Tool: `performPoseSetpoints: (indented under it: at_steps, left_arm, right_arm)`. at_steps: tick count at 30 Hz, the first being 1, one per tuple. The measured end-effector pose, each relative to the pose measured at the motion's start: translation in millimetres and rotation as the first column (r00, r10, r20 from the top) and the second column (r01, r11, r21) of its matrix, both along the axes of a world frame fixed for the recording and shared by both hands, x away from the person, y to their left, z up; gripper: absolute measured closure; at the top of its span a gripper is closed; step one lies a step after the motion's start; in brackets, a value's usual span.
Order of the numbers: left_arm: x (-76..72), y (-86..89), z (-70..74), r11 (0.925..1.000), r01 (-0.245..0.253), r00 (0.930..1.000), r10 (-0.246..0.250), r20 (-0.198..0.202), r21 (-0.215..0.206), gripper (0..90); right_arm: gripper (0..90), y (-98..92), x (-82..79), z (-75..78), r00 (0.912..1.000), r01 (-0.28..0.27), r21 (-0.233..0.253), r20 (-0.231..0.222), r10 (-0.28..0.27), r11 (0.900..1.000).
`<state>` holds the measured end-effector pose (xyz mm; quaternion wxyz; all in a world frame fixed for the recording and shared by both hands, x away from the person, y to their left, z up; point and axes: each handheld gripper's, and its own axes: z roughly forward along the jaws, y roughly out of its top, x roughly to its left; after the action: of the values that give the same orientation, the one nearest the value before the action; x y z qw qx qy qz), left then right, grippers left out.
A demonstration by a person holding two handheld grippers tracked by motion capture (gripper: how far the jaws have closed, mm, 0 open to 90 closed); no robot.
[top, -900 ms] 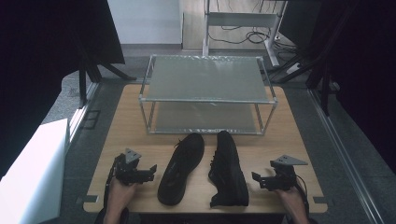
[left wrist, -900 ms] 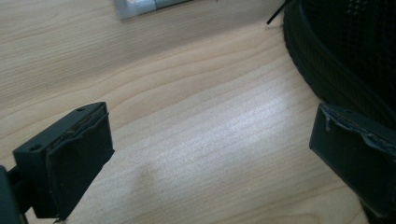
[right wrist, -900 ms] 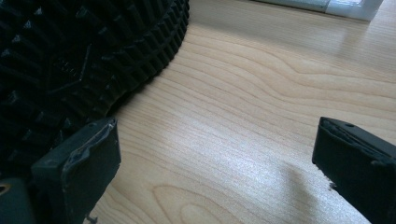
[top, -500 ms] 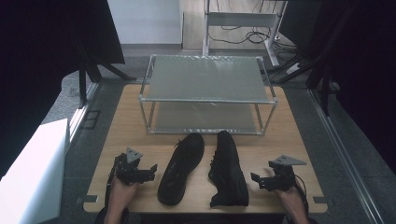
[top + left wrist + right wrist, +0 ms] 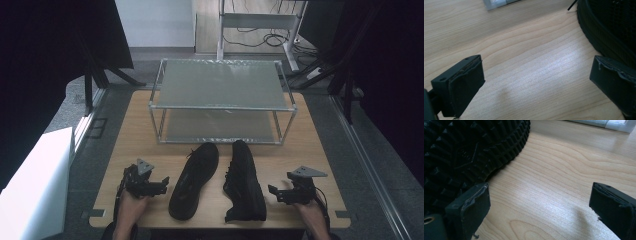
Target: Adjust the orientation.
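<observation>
Two black shoes lie side by side on the wooden table (image 5: pixel 135 140), toes toward the rack. The left shoe (image 5: pixel 192 180) slants, and its dark side fills the upper right of the left gripper view (image 5: pixel 609 27). The right shoe (image 5: pixel 245 180) lies tipped, with its treaded sole (image 5: pixel 461 150) facing my right gripper. My left gripper (image 5: pixel 161 184) rests just left of the left shoe, open with only bare wood between its jaws (image 5: pixel 536 77). My right gripper (image 5: pixel 273 192) sits just right of the right shoe, also open and holding nothing (image 5: pixel 539 205).
A two-tier metal rack with frosted shelves (image 5: pixel 222 85) stands across the far half of the table, both shelves bare. Its foot shows at the top of the gripper views (image 5: pixel 496 3) (image 5: pixel 604 123). A white box (image 5: pixel 35 185) stands on the floor at left.
</observation>
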<state>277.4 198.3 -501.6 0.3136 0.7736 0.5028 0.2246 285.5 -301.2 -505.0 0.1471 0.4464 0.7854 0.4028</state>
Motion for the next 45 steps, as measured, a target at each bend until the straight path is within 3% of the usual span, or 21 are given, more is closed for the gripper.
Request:
performPoseSetpoints:
  at_steps: [13,18,27,35,45]
  left_arm:
    - [-0.4,-9.4,-4.3,0.9984,0.045,0.9987,-0.044,-0.024,0.034,0.0]
    - [-0.3,-18.8,-8.1,0.9938,0.098,0.9943,-0.096,-0.048,0.052,0.0]
    - [-2.7,-21.5,-6.6,0.9923,0.111,0.9930,-0.108,-0.048,0.054,1.5]
    - [-7.5,-31.0,-5.3,0.9862,0.152,0.9875,-0.149,-0.052,0.064,1.4]
    - [-12.1,-52.4,-5.7,0.9735,0.218,0.9753,-0.214,-0.053,0.070,1.2]
  right_arm:
    - [3.7,1.3,1.1,0.0,1.0000,-0.002,0.000,0.005,0.002,1.000]
    - [3.7,1.4,1.2,-0.1,1.0000,-0.002,0.000,0.005,0.002,1.000]
    - [3.9,1.4,1.2,-0.1,1.0000,-0.003,0.000,0.001,0.003,1.000]
    - [4.2,1.3,1.2,0.0,1.0000,-0.003,0.003,0.003,0.003,1.000]
    - [4.2,0.5,1.3,0.3,1.0000,0.000,0.003,0.005,0.000,1.000]
